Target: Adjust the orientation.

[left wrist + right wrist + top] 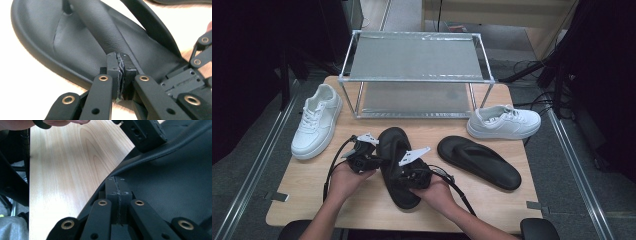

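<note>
Both tongs, left [379,159] and right [398,176], clamped (jaws together) on black sandal [393,145] between them.

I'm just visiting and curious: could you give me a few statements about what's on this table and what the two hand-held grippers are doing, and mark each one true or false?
1. Both grippers are at the same black sandal. True: the left gripper and the right gripper both sit shut at it.
2. The second black sandal lies on the rack's top shelf. False: it lies on the table, right of the held one.
3. Two white sneakers are on the table. True: the left sneaker and the right sneaker flank the rack.
4. The rack's shelves hold shoes. False: both shelves look bare.
5. The left gripper pinches a sneaker lace. False: it pinches the sandal's strap.
</note>
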Action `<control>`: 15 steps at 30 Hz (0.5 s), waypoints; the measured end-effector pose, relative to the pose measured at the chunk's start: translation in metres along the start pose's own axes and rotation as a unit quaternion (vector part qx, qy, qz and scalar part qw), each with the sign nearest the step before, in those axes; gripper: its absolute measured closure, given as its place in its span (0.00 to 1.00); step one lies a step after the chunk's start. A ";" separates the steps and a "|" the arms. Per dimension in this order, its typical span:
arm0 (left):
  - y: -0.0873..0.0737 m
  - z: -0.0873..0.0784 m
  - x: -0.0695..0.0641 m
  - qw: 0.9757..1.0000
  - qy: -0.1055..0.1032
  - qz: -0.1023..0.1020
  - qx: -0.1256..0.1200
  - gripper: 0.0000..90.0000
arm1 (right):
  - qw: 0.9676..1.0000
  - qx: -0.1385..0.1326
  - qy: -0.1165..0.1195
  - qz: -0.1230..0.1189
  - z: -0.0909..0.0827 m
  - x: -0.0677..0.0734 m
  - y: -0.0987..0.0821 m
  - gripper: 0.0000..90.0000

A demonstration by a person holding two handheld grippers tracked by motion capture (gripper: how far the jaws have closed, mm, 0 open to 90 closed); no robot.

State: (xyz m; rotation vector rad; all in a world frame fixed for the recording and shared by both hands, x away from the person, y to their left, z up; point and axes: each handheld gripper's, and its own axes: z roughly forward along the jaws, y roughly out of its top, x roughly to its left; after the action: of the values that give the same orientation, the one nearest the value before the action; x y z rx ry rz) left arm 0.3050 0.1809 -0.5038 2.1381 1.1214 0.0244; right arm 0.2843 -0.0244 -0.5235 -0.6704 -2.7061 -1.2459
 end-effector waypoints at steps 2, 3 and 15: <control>0.000 0.000 0.000 1.000 0.001 0.000 -0.001 0.98 | 1.000 -0.001 -0.002 0.001 0.001 0.000 0.001 1.00; 0.001 0.000 0.000 1.000 0.002 0.000 -0.002 0.98 | 1.000 0.000 -0.001 0.003 0.001 0.000 0.002 1.00; 0.001 0.000 0.004 1.000 0.000 -0.010 -0.006 0.98 | 1.000 -0.001 0.003 0.007 0.010 0.000 0.009 1.00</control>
State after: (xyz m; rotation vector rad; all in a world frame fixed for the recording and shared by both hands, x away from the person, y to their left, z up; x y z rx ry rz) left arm 0.3087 0.1831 -0.5045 2.1156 1.1406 0.0209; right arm 0.2887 -0.0120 -0.5239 -0.6823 -2.6904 -1.2462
